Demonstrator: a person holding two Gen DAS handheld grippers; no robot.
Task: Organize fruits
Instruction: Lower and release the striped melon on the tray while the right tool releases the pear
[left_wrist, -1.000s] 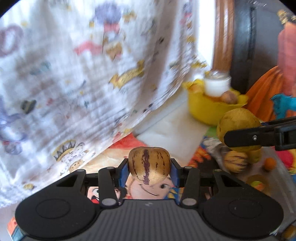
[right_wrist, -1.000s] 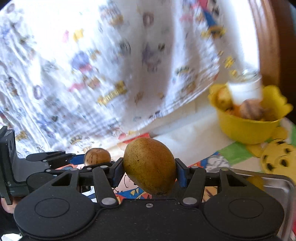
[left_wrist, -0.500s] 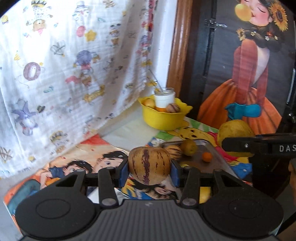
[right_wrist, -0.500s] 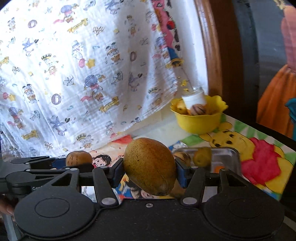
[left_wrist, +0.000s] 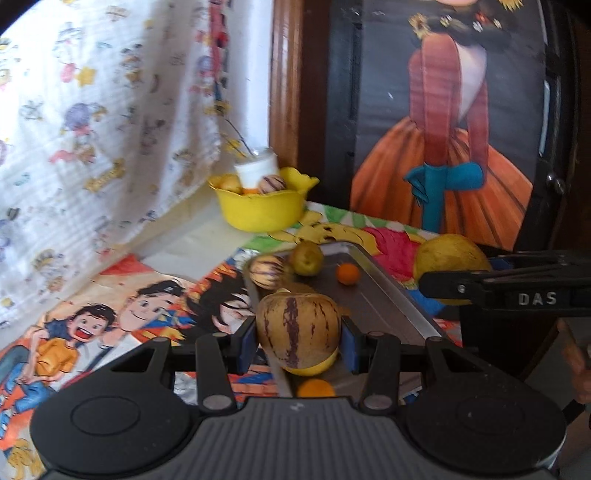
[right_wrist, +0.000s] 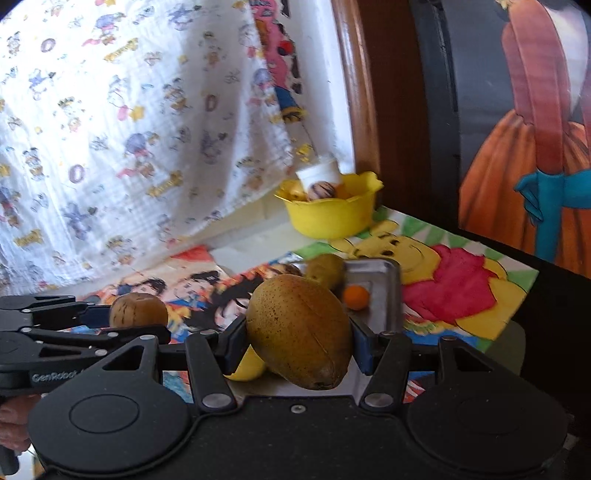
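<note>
My left gripper (left_wrist: 297, 341) is shut on a tan melon with purple stripes (left_wrist: 298, 330), held above the near end of a metal tray (left_wrist: 373, 295). My right gripper (right_wrist: 297, 349) is shut on a brown-yellow mango (right_wrist: 299, 326), held above the same tray (right_wrist: 380, 291). On the tray lie a second striped melon (left_wrist: 266, 271), a green-yellow pear (left_wrist: 306, 257), a small orange (left_wrist: 348, 274) and a yellow fruit (right_wrist: 245, 365). A yellow bowl (left_wrist: 260, 208) with fruit and a white jar (left_wrist: 256, 170) stands behind.
The table wears colourful cartoon mats (left_wrist: 122, 314). A printed white curtain (left_wrist: 92, 110) hangs at the left and back. A wooden post (left_wrist: 284, 92) and a dark panel with a painted figure (left_wrist: 450, 122) stand at the right. The table's edge runs by the tray's right side.
Both grippers have pulled back and away from the curtain, still shut on their fruits. The tray, bowl and painted panel have come into full view.
</note>
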